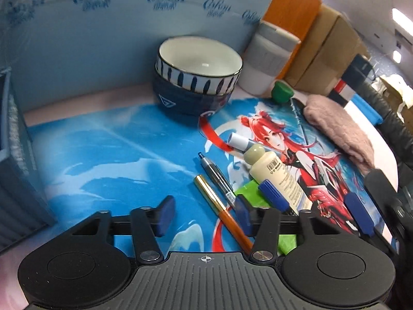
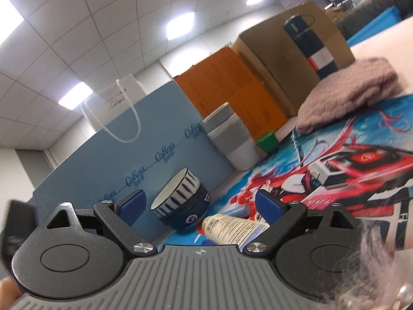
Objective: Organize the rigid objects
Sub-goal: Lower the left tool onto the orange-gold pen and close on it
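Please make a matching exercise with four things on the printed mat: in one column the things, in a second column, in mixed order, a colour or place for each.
Things:
1. striped bowl
2. cream bottle
3. green cap
4. gold and orange pen

Descriptions:
A. lies on its side, barcode label up
B. stacked inside a dark blue bowl
C. crosses in front of the left gripper's right finger
D. stands beside the white and grey cup

Pairs: 1-B, 2-A, 3-D, 4-C
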